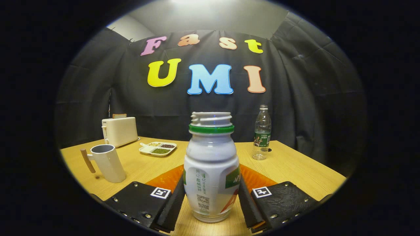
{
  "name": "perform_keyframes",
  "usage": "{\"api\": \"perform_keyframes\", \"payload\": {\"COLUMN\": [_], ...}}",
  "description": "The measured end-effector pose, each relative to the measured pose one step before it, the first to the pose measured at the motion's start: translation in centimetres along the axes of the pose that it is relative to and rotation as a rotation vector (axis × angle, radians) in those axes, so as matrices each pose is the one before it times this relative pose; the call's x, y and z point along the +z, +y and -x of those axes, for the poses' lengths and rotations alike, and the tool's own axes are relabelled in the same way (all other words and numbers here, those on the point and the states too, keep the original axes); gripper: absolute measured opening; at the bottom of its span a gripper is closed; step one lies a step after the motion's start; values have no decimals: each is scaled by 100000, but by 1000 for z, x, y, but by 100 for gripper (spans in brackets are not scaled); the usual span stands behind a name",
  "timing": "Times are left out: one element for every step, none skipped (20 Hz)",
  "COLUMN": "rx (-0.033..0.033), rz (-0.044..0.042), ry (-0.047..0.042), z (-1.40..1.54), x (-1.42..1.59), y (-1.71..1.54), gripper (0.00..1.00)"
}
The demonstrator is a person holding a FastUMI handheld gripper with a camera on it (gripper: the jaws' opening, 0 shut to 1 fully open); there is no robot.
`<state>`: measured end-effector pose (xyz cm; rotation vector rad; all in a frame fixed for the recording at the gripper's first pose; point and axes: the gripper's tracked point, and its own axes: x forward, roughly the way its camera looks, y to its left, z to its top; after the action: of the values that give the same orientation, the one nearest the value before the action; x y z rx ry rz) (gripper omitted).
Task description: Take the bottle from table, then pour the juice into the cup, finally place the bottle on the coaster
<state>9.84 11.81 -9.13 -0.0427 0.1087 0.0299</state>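
Because the bottle (211, 170) stands upright on the table (295, 170) with its cap off and its threaded mouth bare, it seems ready for pouring, and it sits squarely between the 2 fingers of the gripper (211, 200). Both fingers (172, 203) lie against the bottle's lower body, one on each flank, so the tool looks closed on it at a width set by the bottle; whether they press firmly or only touch I cannot tell for sure, though the contact on each side looks snug. A low grip of this kind probably keeps the neck free and lets the bottle tip over a rim. Whether the bottle is lifted or resting on the wood I cannot say; its base looks close to the surface. Just behind it lies 1 orange coaster (167, 179), showing on either side of the bottle, near enough for the final placing. Off to the left stands 1 cup (107, 162) with a wooden handle, mouth up and open, well placed to receive the juice. Beyond the cup are 1 toaster (119, 131) and 1 divided tray (158, 148) holding grains or beans in separate compartments. To the right, well apart, stands 1 clear water bottle (262, 132), capped and upright.
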Motion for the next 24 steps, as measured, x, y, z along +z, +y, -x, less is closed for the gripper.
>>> {"api": "perform_keyframes", "payload": {"rx": [-76,-599,-53,379,583,478,1085,1510,1485,2371,2318,2465,2348,1750,1229,1106,899,617,702,620,230,626,854,619], "rz": [948,1143,1399,1245,1140,1337,1291,1856,2040,1980,2162,1545,1713,2176,2751,3151,4130,4148,4147,3512,2910,2378,3169,2925], "ry": [549,617,-359,-709,-802,-857,-1250,-602,168,202,185,57,80,104,373,780,1024,681,819,891,1028,926,1129,788], "z": [-31,32,25,59,155,54,171,64,20,-50,-130,-166,-317,-352,-368,-337,-395,-455,-446,-404,-441,-425,-449,-405], "x": [138,27,367,609,774,750,937,741,619,460,718,526,533,329,332,87,145,190,136,-60,18,-124,44,-111], "y": [85,138,69,454,452,486,645,887,785,996,1108,987,955,761,562,474,406,327,299,236,36,240,321,335], "gripper": [75,75,72,72,72,72,72,72,72,72,72,72,72,72,72,72,72,72,72,72,72,72,72,72]}}
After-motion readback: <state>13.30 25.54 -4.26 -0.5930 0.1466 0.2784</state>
